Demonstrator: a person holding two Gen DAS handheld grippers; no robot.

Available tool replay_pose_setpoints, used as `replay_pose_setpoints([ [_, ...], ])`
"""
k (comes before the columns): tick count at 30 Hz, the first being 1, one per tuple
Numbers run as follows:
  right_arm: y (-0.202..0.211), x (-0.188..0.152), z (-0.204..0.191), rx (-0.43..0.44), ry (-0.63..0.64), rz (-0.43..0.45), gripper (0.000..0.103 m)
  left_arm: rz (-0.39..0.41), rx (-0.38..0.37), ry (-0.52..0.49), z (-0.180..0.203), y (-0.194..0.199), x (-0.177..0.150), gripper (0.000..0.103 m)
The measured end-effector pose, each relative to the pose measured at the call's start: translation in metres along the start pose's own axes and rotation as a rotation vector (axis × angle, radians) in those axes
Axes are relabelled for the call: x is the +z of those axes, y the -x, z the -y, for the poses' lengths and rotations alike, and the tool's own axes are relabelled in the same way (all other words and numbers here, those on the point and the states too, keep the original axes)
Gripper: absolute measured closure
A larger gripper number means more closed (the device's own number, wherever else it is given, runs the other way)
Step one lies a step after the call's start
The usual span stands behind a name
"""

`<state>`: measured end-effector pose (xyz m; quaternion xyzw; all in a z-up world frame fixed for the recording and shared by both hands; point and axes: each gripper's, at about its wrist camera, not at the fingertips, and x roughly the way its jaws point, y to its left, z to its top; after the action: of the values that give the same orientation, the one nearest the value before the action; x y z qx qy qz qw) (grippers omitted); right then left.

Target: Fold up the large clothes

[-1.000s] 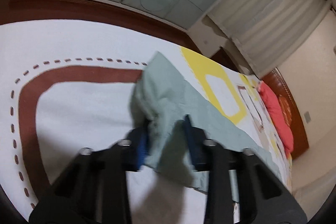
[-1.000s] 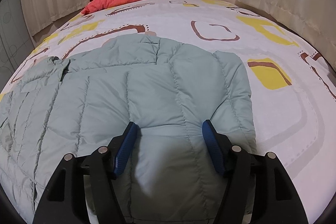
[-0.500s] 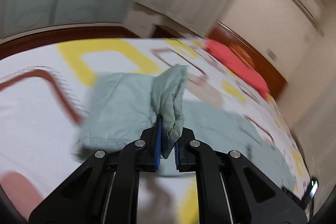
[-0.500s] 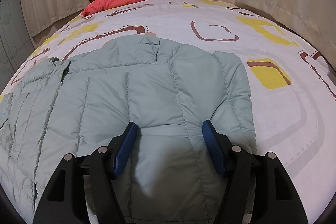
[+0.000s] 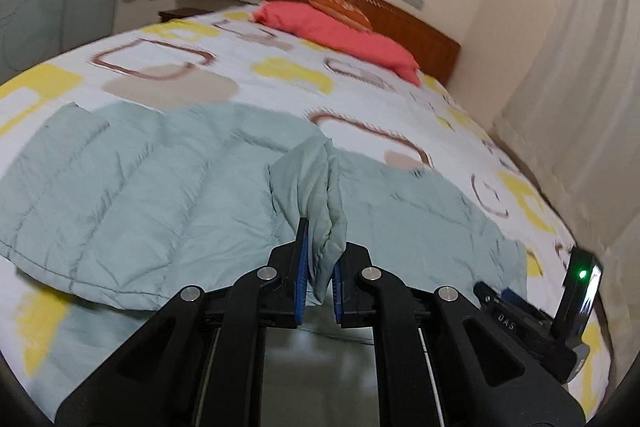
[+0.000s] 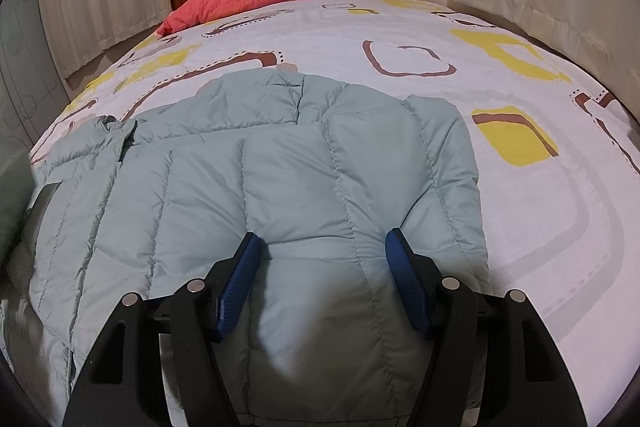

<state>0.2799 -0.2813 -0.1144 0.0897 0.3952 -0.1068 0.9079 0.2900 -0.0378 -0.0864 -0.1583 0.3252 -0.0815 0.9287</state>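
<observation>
Soft, light pale-green quilted puffer jacket (image 6: 280, 187): left hand-held gripper (image 5: 319, 259) clenches its sleeve end; right hand-held gripper (image 6: 324, 267) released over near hem

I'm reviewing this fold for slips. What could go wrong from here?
The left tool pinches only a thin bunch of the puffy jacket, so the slick fabric could slide out. The right tool stands open over the jacket, pressing nothing, so the body may drag across the bedspread.
</observation>
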Motion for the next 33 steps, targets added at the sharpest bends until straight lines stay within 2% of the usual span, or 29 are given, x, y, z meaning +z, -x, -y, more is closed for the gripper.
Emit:
replay_pose_setpoints([
  [4,-0.001,0.0,0.001,0.011,-0.007,0.002,0.037,-0.06,0.003,-0.033,0.017,-0.02,-0.022,0.093],
  [6,-0.001,0.0,0.001,0.018,-0.009,0.003,0.035,-0.069,0.012,-0.039,0.019,-0.024,-0.025,0.088],
  [7,-0.001,-0.001,0.0,0.022,-0.008,0.003,0.033,-0.071,0.001,-0.036,0.02,-0.025,-0.024,0.077],
  [8,-0.001,-0.001,-0.001,0.025,-0.005,0.002,0.032,-0.068,-0.005,-0.031,0.021,-0.023,-0.022,0.061],
  [10,-0.002,-0.001,-0.002,0.021,0.0,0.001,0.032,-0.052,-0.006,-0.016,0.02,-0.017,-0.018,0.045],
  [11,-0.002,-0.001,-0.002,0.02,0.001,0.001,0.032,-0.047,-0.012,-0.01,0.02,-0.013,-0.016,0.042],
  [16,0.001,0.002,-0.005,0.005,0.003,-0.011,0.032,-0.025,-0.021,-0.007,0.009,0.016,-0.008,0.04],
  [19,0.009,0.005,-0.01,0.008,-0.013,-0.016,0.032,0.001,0.007,0.003,-0.013,0.036,-0.004,0.038],
  [22,0.025,0.008,-0.022,0.069,-0.046,-0.005,0.032,0.024,0.086,0.021,-0.045,0.051,0.0,0.037],
  [27,0.043,0.008,-0.076,0.19,-0.012,-0.01,0.032,0.053,0.224,0.068,-0.109,0.071,0.008,0.037],
  [33,0.043,0.003,-0.14,0.273,0.047,-0.036,0.032,0.09,0.318,0.109,-0.161,0.089,0.018,0.037],
])
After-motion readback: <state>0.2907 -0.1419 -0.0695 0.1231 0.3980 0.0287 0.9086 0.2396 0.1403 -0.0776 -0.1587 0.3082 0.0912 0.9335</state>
